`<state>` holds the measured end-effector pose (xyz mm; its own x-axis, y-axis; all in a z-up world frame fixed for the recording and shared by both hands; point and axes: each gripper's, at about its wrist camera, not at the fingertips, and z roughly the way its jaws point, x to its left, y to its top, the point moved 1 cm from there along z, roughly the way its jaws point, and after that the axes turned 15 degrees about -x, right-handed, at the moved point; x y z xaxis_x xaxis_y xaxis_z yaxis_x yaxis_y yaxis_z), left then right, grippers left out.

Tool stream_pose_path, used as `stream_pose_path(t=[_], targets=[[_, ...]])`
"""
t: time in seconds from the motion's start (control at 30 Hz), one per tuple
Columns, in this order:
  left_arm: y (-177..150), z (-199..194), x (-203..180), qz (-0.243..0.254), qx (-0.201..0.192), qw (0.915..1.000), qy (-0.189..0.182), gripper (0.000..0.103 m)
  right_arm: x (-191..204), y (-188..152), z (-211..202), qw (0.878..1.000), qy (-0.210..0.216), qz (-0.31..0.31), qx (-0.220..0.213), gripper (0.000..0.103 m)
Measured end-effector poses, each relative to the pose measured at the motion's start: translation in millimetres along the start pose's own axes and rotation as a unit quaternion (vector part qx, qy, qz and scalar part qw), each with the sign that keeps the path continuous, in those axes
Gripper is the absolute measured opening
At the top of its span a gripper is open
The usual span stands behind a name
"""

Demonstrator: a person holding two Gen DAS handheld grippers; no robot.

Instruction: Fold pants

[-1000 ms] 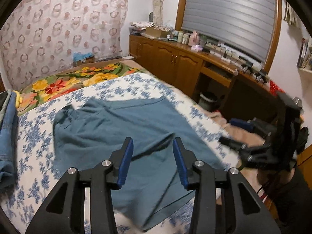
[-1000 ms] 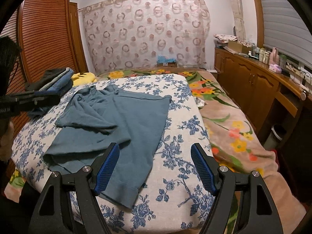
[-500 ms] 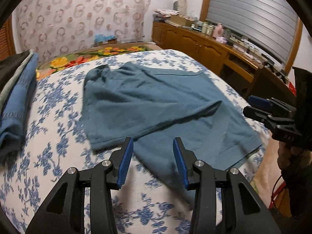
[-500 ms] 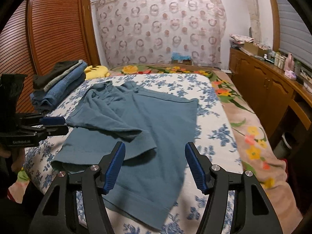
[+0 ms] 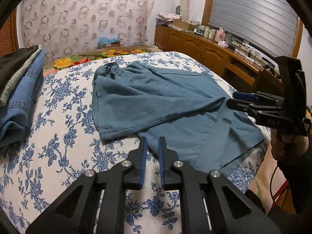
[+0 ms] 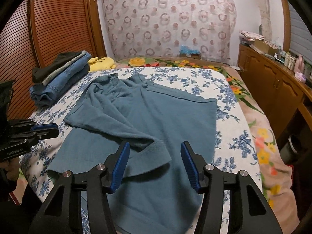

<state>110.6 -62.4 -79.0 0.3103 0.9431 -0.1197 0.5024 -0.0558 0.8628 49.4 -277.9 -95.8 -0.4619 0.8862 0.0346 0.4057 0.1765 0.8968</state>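
The blue pants (image 5: 156, 101) are lying in the middle of the frame in both views, spread on the bedsheet (image 5: 64, 136) with blue flowers. One leg is lying folded across the other, and its hem is making a loose flap in the lower centre of the right wrist view, just ahead of my right fingers.

I am holding my left gripper (image 5: 151, 146) at the lower centre of the left wrist view, at the near edge of the pants. Its two fingers are standing close together with only a narrow gap, and I am not pinching any cloth between them. My right gripper (image 6: 155, 156) is hanging over the lower part of the pants with the fingers spread wide, and nothing is held between them. In the left wrist view it is showing at the right edge, near the crease of the folded leg.

A pile of folded clothes (image 6: 60, 80) is sitting at the left of the frame, apart from the pants. A yellow soft toy (image 6: 101, 62) is lying just behind this pile. A wooden cabinet (image 6: 273, 89) is standing along the right side.
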Motion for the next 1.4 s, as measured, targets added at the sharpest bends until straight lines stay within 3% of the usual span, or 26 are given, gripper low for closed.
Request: stream_pose_path(t=[0.03,0.1,0.13,0.17,0.2,0.4,0.47,0.57,0.77,0.93,1.4], targets=[[0.5,-0.2,0.3,-0.001,0.000,1.0000,0.000,0.017,-0.1,0.8,2.9,1.000,0.001,0.000,0.003,0.051],[1.6,-0.8,-0.6,0.003,-0.003,1.0000,0.000,0.051,-3.2,1.3,8.6,1.000,0.003,0.004,0.011,0.049],[1.4,-1.8,-0.2,0.005,-0.008,1.0000,0.000,0.059,-3.3,1.7,11.6,1.000,0.004,0.005,0.013,0.047],[1.5,-2.5,-0.4,0.006,-0.011,0.9999,0.003,0.079,-4.4,2.9,13.5,1.000,0.005,0.006,0.015,0.045],[2.0,-2.6,0.1,0.006,-0.014,0.9999,0.002,0.088,-6.4,3.2,15.4,1.000,0.008,0.007,0.018,0.045],[-1.9,-1.2,1.9,-0.002,-0.008,1.0000,-0.004,0.088,0.6,1.8,28.7,0.999,0.019,0.009,0.036,0.033],[-3.8,-0.4,-0.5,-0.002,-0.003,1.0000,-0.007,0.088,1.1,1.4,29.7,0.999,0.028,0.013,0.042,0.018],[-7.8,0.4,-4.6,0.000,0.000,1.0000,-0.008,0.088,4.6,6.7,17.5,0.998,0.046,0.018,0.025,0.010],[-10.9,-0.5,-11.3,0.001,0.002,0.9999,-0.014,0.088,10.8,18.6,-27.9,0.998,0.051,0.023,-0.030,0.008],[-11.2,-6.0,-17.8,0.002,-0.008,0.9997,-0.022,0.088,16.9,7.3,-62.1,0.998,0.037,0.017,-0.053,0.008],[-13.2,-2.5,-29.2,0.001,-0.009,0.9996,-0.027,0.088,9.7,-33.4,-94.4,0.999,0.006,0.041,-0.014,0.008]])
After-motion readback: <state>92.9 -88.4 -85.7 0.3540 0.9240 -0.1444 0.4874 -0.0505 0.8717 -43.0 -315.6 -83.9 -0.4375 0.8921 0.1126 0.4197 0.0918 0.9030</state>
